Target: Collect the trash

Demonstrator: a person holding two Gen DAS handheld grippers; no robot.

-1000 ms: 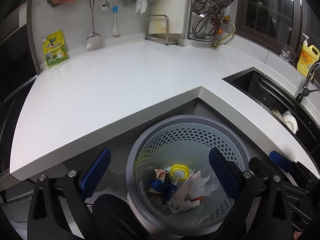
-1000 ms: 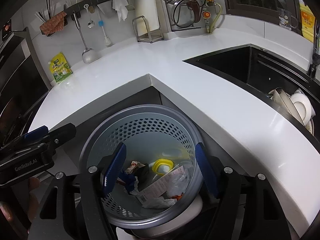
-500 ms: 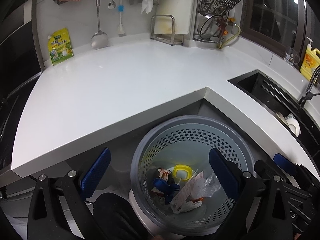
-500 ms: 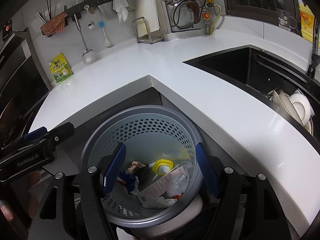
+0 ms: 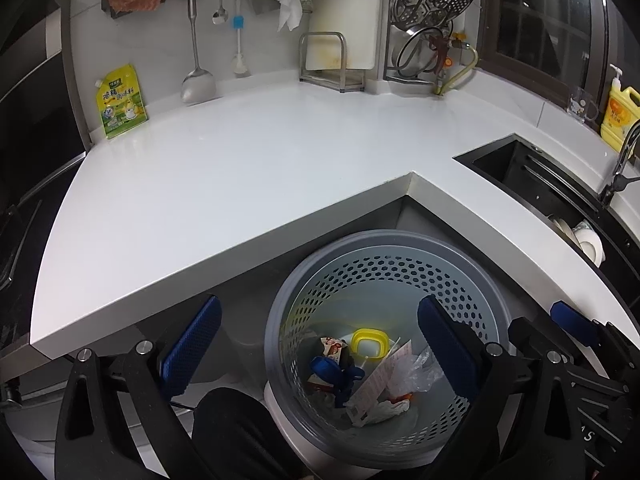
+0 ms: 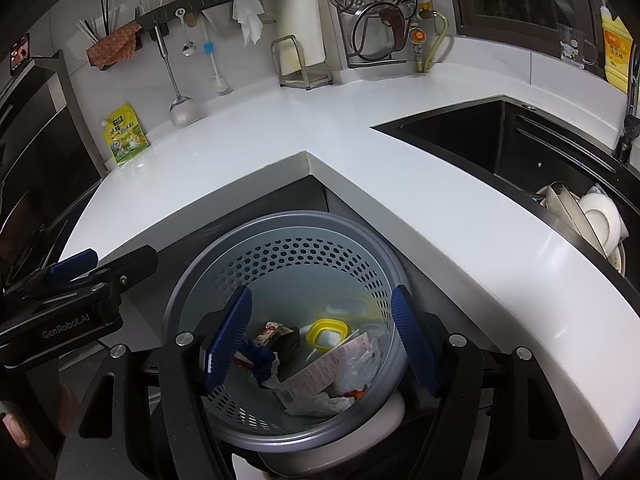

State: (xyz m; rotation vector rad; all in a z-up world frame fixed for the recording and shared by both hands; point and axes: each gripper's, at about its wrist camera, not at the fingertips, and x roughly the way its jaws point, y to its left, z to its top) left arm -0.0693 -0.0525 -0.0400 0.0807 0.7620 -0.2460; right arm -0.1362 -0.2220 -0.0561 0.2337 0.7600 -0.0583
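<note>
One grey perforated bin [image 5: 384, 252] sat at lower centre below the white L-shaped countertop [image 5: 240, 168], holding one yellow lid [image 5: 370, 344] and one receipt [image 5: 382, 380]. Left gripper [image 5: 320, 348] and right gripper [image 6: 320, 340] both gaped wide, empty, in a kitchen corner.

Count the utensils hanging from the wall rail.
3: a long-handled ladle on the left, a small spoon beside it, and a blue-and-white brush to the right. Others may be hidden behind the cloths.
</note>
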